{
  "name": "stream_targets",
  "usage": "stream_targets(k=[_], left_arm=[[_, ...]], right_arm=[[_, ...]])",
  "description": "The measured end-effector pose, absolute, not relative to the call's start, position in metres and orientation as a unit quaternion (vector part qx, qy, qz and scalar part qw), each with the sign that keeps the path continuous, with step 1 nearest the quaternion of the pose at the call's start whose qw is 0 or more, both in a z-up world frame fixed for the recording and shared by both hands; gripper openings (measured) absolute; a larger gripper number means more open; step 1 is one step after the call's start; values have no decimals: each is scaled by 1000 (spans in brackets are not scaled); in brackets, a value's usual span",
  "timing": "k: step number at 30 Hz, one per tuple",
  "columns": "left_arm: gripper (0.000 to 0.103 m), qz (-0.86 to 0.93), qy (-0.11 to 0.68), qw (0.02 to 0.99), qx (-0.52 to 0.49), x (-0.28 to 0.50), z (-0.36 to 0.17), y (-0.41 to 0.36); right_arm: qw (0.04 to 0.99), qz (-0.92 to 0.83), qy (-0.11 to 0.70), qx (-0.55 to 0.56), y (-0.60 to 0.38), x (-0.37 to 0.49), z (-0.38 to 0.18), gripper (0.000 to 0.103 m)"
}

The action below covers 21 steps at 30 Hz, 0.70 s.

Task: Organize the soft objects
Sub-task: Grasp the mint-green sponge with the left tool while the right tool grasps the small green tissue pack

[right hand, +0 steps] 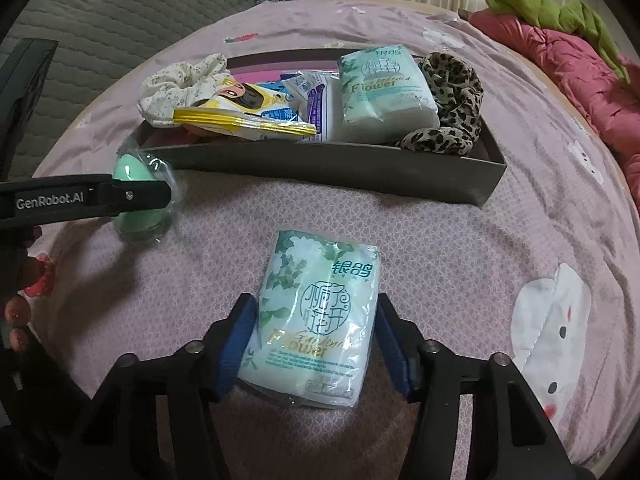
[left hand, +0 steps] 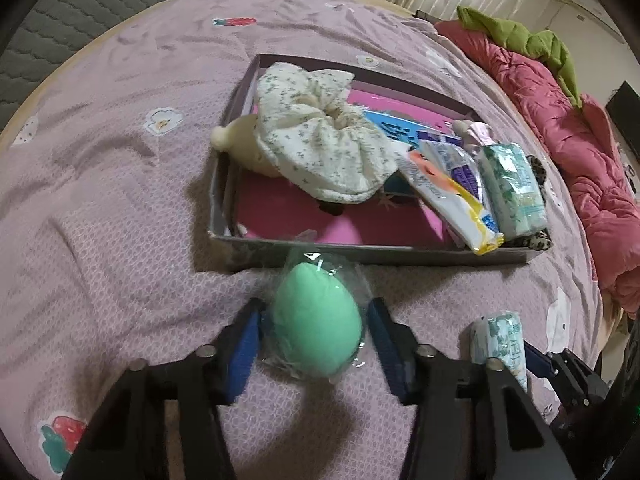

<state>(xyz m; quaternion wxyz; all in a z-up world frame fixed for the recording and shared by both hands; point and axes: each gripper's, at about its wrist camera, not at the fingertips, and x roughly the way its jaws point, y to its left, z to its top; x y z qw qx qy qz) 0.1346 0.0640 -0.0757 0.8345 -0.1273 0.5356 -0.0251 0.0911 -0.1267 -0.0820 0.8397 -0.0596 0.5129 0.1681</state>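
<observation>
The left gripper straddles a green sponge in clear wrap; its blue pads sit close on both sides, but firm pressing cannot be told. The right gripper brackets a tissue pack the same way: the left pad seems to touch the pack and the right one shows a small gap, so no real grip yet.

Both things lie on the bed just short of the box, which sits at twelve o'clock from each gripper. The likely trouble is slip. The sponge's loose wrap could slide on the pads and let the rounded sponge squirt out. The pack is gripped near its lower end, so it may droop or twist when lifted. The box is crowded at its right end with tissue packs and a leopard scrunchie, so a careless drop could land on its rim.

The surface is a soft, wrinkled purple bedspread printed with fruit. A pink quilt lies bunched at two o'clock, curtains behind.
</observation>
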Motion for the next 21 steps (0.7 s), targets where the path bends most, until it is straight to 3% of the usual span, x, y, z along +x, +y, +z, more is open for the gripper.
stream_targets(k=[21], left_arm=[[45, -48, 487, 864, -121, 121, -26, 63]], right_arm=[[874, 182, 449, -46, -132, 86, -27, 54]])
